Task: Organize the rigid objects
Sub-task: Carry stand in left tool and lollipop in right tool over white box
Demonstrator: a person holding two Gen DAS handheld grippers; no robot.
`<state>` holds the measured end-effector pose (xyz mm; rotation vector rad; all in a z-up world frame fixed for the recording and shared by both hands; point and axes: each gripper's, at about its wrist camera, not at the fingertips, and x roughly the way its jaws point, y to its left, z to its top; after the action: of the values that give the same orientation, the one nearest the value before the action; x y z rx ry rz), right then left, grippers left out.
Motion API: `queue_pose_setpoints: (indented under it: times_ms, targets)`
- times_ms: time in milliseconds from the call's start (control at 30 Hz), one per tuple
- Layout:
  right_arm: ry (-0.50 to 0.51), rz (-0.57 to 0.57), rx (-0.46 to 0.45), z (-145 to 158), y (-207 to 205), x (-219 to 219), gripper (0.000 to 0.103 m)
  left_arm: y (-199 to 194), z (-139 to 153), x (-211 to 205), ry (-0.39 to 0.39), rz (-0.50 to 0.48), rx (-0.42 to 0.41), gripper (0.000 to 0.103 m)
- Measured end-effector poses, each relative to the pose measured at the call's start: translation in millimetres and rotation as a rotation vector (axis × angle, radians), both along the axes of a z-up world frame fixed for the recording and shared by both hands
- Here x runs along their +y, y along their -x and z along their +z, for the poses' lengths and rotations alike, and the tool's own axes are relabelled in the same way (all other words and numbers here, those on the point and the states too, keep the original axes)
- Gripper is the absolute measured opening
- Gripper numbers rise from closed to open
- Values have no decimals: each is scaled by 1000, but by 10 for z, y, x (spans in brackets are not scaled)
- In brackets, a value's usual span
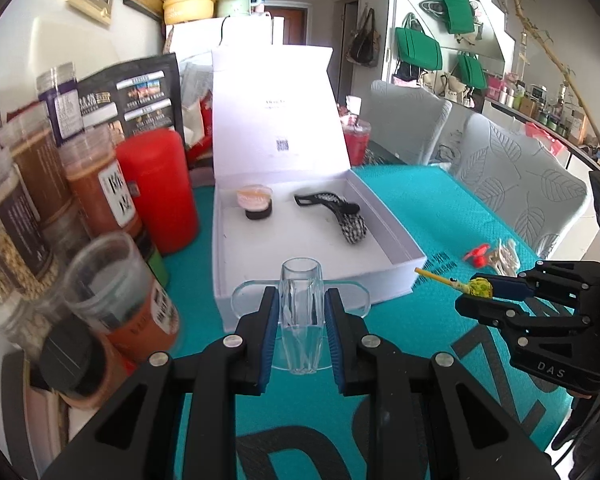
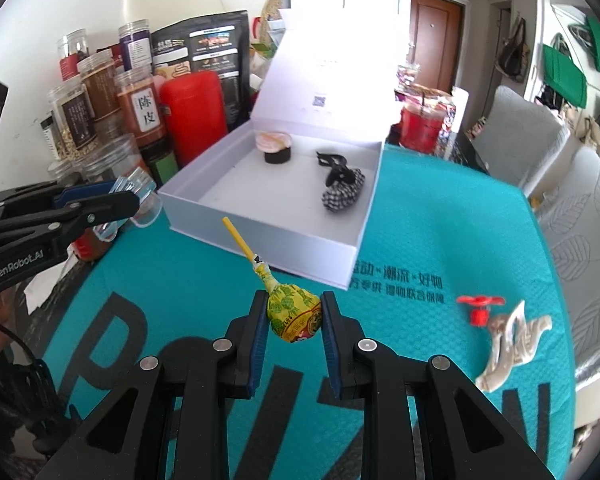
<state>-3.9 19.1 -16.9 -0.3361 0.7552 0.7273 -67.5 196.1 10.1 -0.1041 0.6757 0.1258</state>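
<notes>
Carry step: left gripper (image 1: 302, 322) clamped on clear acrylic piece (image 1: 300, 304), right gripper (image 2: 294, 322) on lollipop (image 2: 294, 316), both near the white box (image 2: 364, 216). Next, probably lower each inside.

The jars (image 1: 100, 280) at the left wrist view's left edge are motion-blurred with unreadable labels, the open white box (image 1: 380, 216) bears lid print too small to read, and the right tongs (image 1: 476, 292) are cut off by its right edge.
</notes>
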Motion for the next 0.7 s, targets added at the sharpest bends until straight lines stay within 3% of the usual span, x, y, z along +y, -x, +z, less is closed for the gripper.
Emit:
queue_pose_setpoints:
  times_ms: [700]
  targets:
    - [-13,60,-148,614,-361,430,25,-617,560,271,-54,1,-124,23]
